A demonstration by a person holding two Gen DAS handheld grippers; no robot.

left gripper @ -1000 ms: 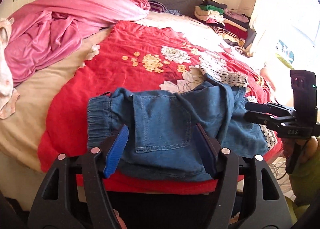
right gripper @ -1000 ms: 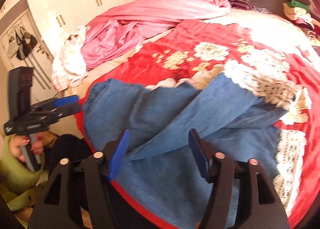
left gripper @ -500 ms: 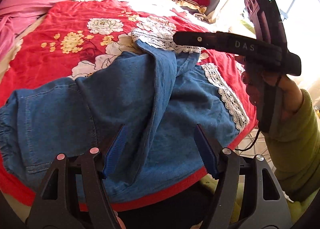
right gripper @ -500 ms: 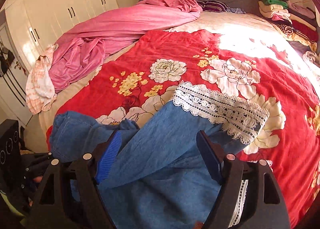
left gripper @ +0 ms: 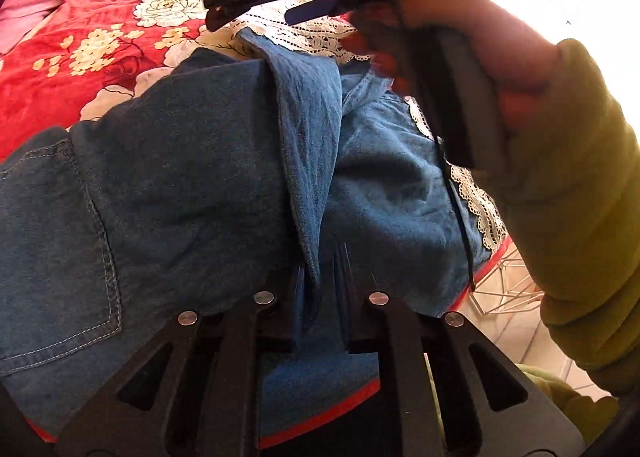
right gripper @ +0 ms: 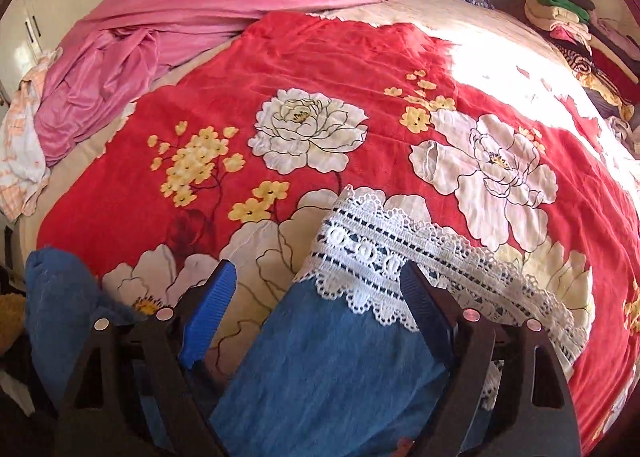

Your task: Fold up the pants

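the left hand-held gripper (left gripper: 320,289) was clenched on a ridge of the denim pants (left gripper: 180,177), its pads drawn nearly together on the raised fold of the upper leg. half a second before, those pads had stood wide apart over the cloth, so the pinch was new, and it read as the first secured grasp of this fold. just left of that grip lay the back pocket (left gripper: 56,257), flat and stitched, with the seat of the pants spread toward the near edge of the bed.

beyond the fold, the right hand (left gripper: 500,69), in a green sleeve, carried the right hand-held gripper (right gripper: 316,305) out over the far end of the leg. in its own view that one was released, pads spread wide, with the leg's lace hem (right gripper: 384,253) lying between and just ahead of them, untouched. it had come much nearer the hem than a second earlier, when it hung off to the side of the pants.

judged from this, one end was held and the other was about to be taken, so the leg could be lifted and laid over; the fold itself was not yet made. farther off the red floral blanket (right gripper: 320,69) stretched away, with a pink sheet (right gripper: 200,1) heaped at the far left and stacked clothes (right gripper: 560,13) at the far right.
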